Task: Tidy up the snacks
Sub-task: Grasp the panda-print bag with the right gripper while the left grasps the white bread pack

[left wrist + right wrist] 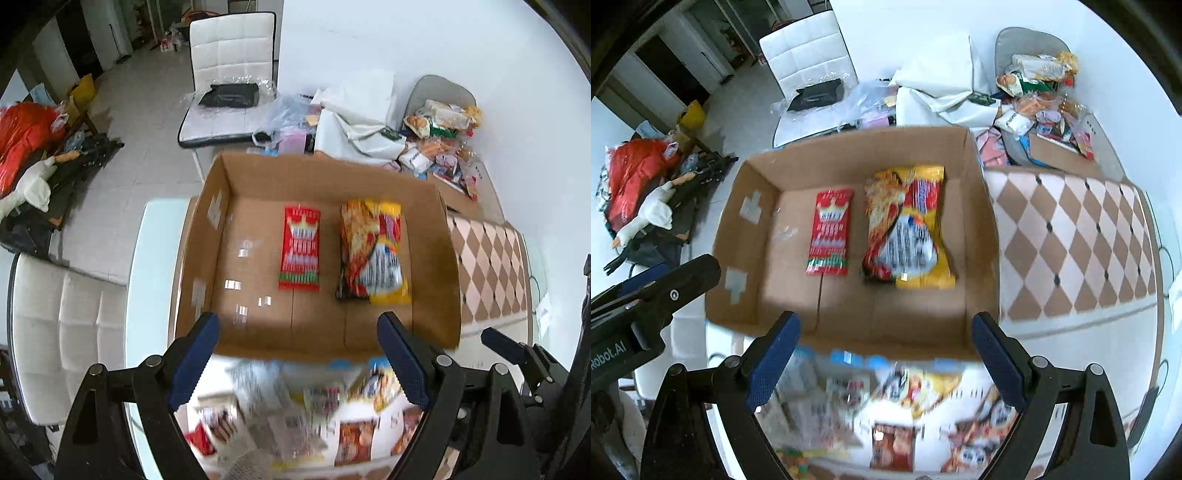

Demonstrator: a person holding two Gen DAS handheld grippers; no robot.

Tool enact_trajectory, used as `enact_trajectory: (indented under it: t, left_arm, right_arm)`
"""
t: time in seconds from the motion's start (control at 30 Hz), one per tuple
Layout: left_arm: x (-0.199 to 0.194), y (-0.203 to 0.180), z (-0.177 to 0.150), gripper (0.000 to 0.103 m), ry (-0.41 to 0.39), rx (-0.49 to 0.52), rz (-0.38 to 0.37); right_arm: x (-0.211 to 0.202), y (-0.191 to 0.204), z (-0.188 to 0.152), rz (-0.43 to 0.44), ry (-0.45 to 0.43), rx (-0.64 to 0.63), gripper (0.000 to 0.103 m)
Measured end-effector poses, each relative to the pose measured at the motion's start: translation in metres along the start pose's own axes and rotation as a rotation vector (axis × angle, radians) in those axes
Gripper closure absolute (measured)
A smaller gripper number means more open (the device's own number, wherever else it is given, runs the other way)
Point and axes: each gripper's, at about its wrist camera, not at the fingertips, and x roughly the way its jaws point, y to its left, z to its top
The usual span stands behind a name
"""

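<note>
You're holding both grippers (297,363) (886,360) spread, empty — pick one loose packet (892,445). Be laying it flat beside the red packet (300,249) in the cardboard box (207,236).

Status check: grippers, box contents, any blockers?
Left gripper open, empty; right gripper open, empty. Cardboard box holds red packet and yellow packet. Loose snacks below, blurred. No blockers.

Left tool (299,354) and right tool (886,354) both point steeply down, jaws apart, nothing gripped.
</note>
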Motion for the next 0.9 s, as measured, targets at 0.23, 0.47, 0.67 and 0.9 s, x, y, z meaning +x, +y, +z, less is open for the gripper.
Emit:
enact_trajectory:
  t: [0.23, 0.47, 0.67, 0.9]
  left_arm:
    - [0.024, -0.002, -0.085, 0.016, 0.153, -0.018, 0.006]
    - [0.081, 0.003, -0.145, 0.016, 0.317, -0.057, 0.035]
    - [0.128, -0.001, -0.156, 0.018, 0.403, -0.06, 0.064]
    - [0.169, -0.003, -0.166, 0.021, 0.472, -0.045, 0.115]
  right_arm:
    - [-0.01, -0.042, -0.075, -0.02, 0.05, 0.064, 0.007]
    - [0.023, -0.104, -0.141, -0.068, 0.16, 0.197, 0.007]
    - [0.06, -0.134, -0.173, -0.085, 0.237, 0.269, 0.007]
    - [0.087, -0.141, -0.19, -0.069, 0.29, 0.298, 0.007]
